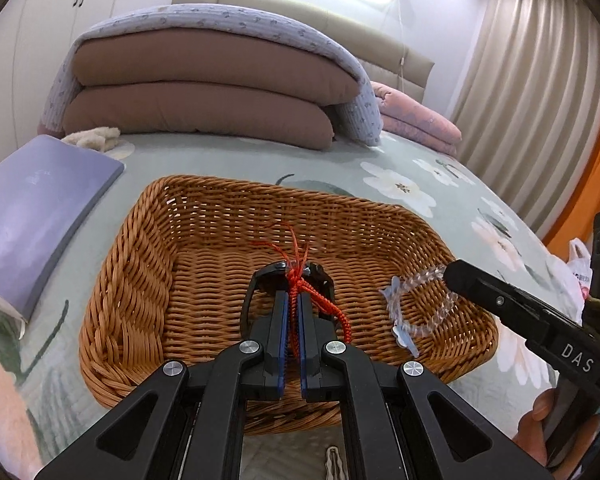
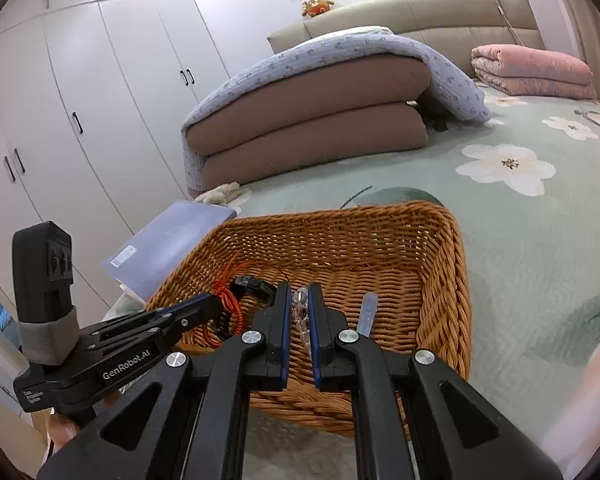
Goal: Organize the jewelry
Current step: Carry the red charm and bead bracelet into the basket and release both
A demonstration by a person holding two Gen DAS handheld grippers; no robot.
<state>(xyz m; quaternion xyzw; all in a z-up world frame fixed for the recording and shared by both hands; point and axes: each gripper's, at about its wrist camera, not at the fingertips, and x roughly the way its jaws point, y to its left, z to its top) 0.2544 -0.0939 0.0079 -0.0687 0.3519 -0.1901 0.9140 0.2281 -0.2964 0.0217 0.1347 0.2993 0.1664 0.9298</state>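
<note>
A brown wicker basket sits on the flowered bed. My left gripper is shut on a red braided cord tied to a dark bangle, and holds it over the basket's inside. From the right wrist view the left gripper and the red cord hang over the basket's left part. My right gripper is shut on a clear bead bracelet with pale blue charms. In the left wrist view the bracelet hangs from the right gripper above the basket's right side.
A purple folder lies left of the basket. Folded brown and blue quilts and a pink quilt lie farther back. White wardrobes stand at the left. A small metal object lies near the bed's front edge.
</note>
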